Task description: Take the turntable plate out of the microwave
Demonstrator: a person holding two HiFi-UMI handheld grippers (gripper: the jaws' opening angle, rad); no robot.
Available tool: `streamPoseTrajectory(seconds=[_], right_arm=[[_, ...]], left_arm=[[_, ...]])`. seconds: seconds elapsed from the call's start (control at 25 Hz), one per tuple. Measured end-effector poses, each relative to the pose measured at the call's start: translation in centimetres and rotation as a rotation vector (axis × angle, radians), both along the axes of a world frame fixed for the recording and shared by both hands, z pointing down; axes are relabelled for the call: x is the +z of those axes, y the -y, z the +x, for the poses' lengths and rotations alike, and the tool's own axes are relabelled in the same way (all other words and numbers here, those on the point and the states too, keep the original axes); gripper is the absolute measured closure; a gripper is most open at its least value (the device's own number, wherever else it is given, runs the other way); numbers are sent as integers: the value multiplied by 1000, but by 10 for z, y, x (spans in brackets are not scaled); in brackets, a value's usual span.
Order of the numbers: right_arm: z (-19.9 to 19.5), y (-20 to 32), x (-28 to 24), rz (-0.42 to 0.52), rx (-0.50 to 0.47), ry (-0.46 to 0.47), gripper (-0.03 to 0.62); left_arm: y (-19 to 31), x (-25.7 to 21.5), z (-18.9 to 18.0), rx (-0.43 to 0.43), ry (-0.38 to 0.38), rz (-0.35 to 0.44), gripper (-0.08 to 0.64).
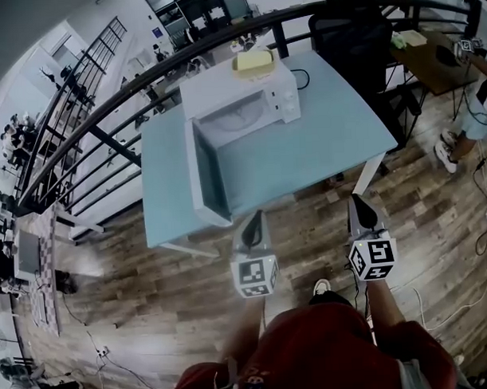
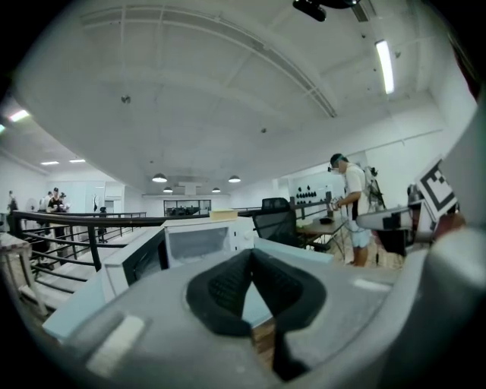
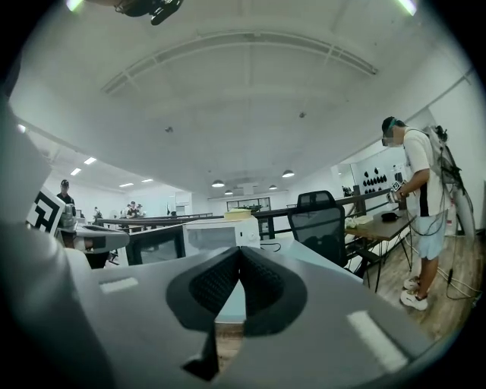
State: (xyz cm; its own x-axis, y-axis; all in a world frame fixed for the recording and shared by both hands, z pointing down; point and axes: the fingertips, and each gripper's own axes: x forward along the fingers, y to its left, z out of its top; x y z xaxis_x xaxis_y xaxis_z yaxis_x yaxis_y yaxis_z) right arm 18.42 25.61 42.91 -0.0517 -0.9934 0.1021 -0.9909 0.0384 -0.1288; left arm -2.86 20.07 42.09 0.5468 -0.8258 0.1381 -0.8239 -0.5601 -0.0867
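Door open, plate not yet out: the microwave door [image 1: 204, 173] stands wide and the turntable plate [image 1: 238, 118] lies inside, untouched. I hold my left gripper [image 1: 255, 223] and right gripper [image 1: 360, 206] short of the table [image 1: 322, 147], jaws pressed together, empty.

turntable plate [image 1: 236, 120] half hidden inside microwave [image 1: 217, 87], yellow thing [image 1: 253, 61] on top too small to name, standing person [image 1: 473, 103] cut off at right edge
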Motion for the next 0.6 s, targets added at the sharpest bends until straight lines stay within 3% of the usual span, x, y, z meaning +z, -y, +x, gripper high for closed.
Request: streamPoseTrajectory(seconds=[0.36, 0.6], right_arm=[[40, 56, 0, 18, -24, 18, 591], [42, 93, 15, -15, -38, 10, 592]], left_arm=[[50, 6, 44, -28, -1, -23, 561], [87, 19, 45, -44, 6, -40, 561]])
